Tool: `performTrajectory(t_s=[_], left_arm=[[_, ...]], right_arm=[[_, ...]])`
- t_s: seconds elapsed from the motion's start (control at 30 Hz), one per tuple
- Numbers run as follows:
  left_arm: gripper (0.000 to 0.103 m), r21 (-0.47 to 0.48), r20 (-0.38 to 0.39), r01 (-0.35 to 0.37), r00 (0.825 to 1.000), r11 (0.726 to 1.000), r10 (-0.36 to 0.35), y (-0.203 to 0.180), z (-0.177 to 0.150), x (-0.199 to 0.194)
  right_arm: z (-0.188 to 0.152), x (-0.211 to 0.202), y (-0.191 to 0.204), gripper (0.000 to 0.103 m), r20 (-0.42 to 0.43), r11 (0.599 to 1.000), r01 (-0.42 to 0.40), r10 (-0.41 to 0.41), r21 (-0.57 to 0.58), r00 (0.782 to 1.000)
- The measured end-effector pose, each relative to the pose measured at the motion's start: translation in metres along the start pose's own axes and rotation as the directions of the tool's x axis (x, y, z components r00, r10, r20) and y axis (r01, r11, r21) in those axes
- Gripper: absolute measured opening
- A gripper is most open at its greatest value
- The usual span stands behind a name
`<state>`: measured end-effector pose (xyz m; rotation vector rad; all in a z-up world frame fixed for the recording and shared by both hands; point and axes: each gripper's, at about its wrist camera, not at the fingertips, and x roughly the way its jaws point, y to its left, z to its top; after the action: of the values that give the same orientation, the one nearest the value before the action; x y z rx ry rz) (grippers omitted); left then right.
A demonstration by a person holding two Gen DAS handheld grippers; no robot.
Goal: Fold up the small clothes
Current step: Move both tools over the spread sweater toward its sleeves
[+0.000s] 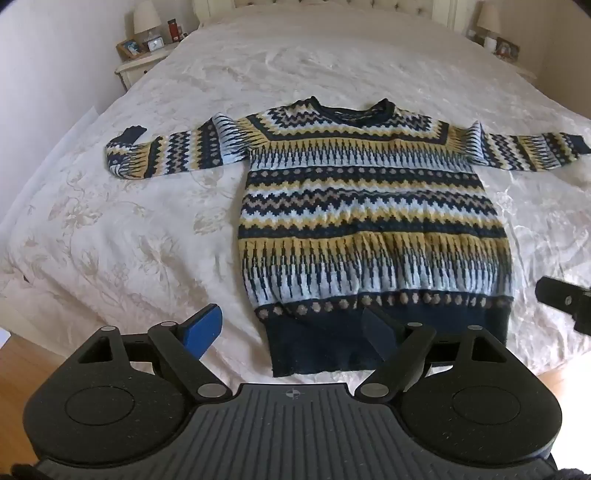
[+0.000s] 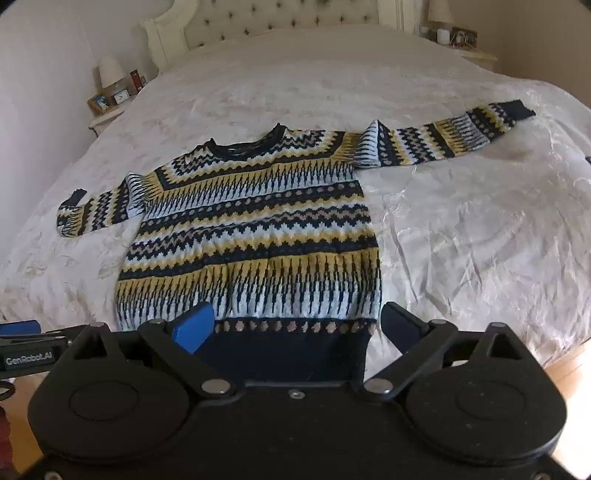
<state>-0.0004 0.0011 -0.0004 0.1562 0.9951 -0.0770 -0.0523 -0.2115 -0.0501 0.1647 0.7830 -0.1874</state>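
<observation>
A knitted sweater (image 1: pixel 373 214) in navy, yellow and pale blue bands lies flat on the bed, face up, neck toward the headboard, both sleeves spread out sideways. Its navy hem (image 1: pixel 332 343) points toward me. My left gripper (image 1: pixel 291 328) is open over the hem's left corner, one blue pad off the cloth, the other above the hem. In the right wrist view the sweater (image 2: pixel 251 236) fills the middle. My right gripper (image 2: pixel 295 325) is open, its fingers spanning the hem (image 2: pixel 288 354) toward the right corner. Neither gripper grips the cloth.
A cream floral bedspread (image 1: pixel 129 229) covers the bed. A tufted headboard (image 2: pixel 280 22) stands at the far end. A nightstand with a lamp (image 1: pixel 146 18), frames and a clock stands at the far left, another at the far right. Wooden floor (image 1: pixel 22 369) shows at the bed's foot.
</observation>
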Motion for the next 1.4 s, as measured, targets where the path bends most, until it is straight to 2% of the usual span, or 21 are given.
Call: performTrajectory(t_s=[0.1,0.13,0.4,1.4], left_arm=[[0.083,-0.007,-0.002,0.001,1.000,1.000,-0.001,0.001,-0.002,0.001],[0.083,0.004,-0.014,-0.012,1.000,1.000,0.012,-0.002,0.000,-0.002],[0.083,-0.019,-0.044,0.006,0.999,1.000,-0.007,-0.001,0.000,-0.001],[0.083,-0.025,-0.083,0.004,0.997,1.000,-0.006,-0.001,-0.001,0.004]], right_arm=[[-0.003,0.002,0.005,0.098,-0.016,1.000,0.025,-0.025,-0.007,1.000],[-0.003,0.000,-0.002,0.098,-0.026,1.000,-0.005,0.005,0.014,1.000],[0.001,0.000,-0.010,0.099,-0.064,1.000,-0.005,0.007,0.024,0.998],[0.000,0.003,0.001,0.099,-0.090,0.999,-0.018,0.020,0.027,0.996]])
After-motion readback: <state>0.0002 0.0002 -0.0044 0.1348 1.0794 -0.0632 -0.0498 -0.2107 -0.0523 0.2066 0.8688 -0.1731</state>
